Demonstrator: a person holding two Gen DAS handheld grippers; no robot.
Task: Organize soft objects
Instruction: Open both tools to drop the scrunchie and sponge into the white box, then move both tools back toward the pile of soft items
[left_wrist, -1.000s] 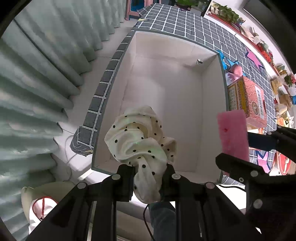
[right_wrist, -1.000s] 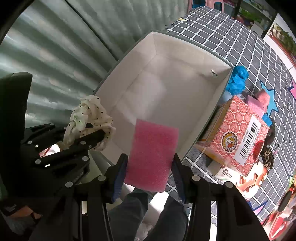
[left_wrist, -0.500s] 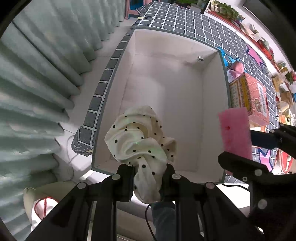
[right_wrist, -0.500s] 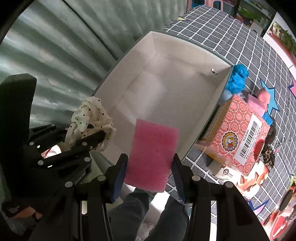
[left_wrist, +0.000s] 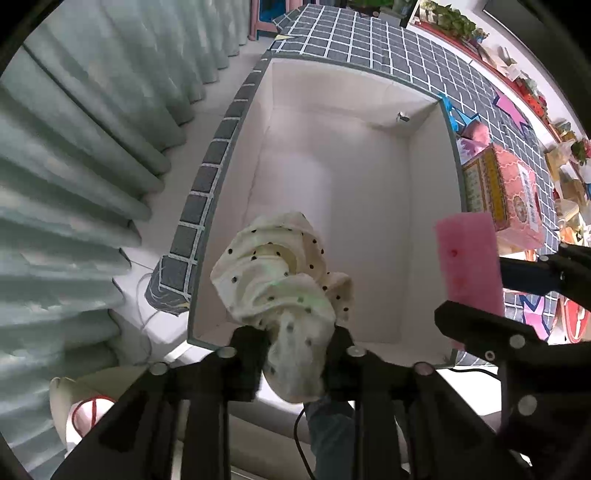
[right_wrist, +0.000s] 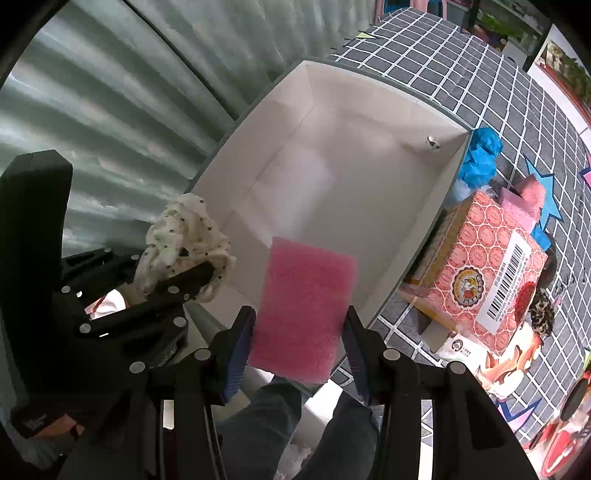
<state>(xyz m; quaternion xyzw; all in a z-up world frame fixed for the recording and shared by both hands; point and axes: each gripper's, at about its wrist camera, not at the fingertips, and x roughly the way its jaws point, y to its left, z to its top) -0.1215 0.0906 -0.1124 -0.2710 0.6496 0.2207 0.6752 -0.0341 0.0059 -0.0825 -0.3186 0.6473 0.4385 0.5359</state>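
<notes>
Polka-dot cloth (left_wrist: 280, 295) sits low-centre over the white box (left_wrist: 332, 206), still between the left gripper (left_wrist: 297, 347) whose jaws have just been opening, so release looks begun, while the right gripper (right_wrist: 299, 332) clamps the pink sponge (right_wrist: 304, 306).
</notes>
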